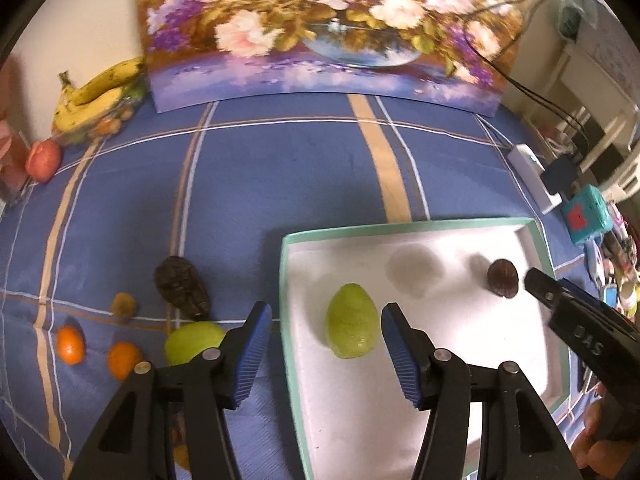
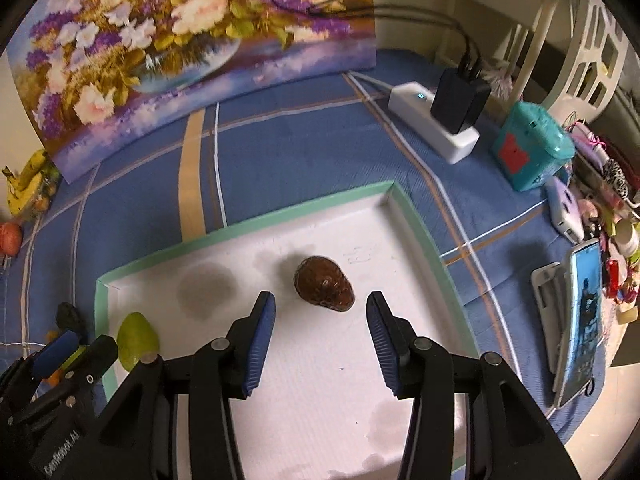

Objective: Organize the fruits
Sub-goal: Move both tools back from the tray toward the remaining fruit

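A white tray with a teal rim (image 1: 400, 227) lies on the blue checked cloth. A green fruit (image 1: 351, 322) rests in the tray's left part. My left gripper (image 1: 326, 314) hovers over it, open, with its pads clear of the fruit. A brown fruit (image 2: 324, 289) sits in the middle of the tray (image 2: 248, 222) just beyond my right gripper (image 2: 320, 302), which is open and holds nothing. On the cloth left of the tray lie a dark fruit (image 1: 182, 286), a second green fruit (image 1: 194, 342), two oranges (image 1: 71, 344) and a small brownish fruit (image 1: 124, 305).
A flower painting (image 1: 320, 28) stands at the back. Bananas (image 1: 96, 92) and a red apple (image 1: 44, 160) lie at the far left. A white power strip (image 2: 432, 120), a teal box (image 2: 528, 148), a phone (image 2: 580, 320) and small clutter line the right side.
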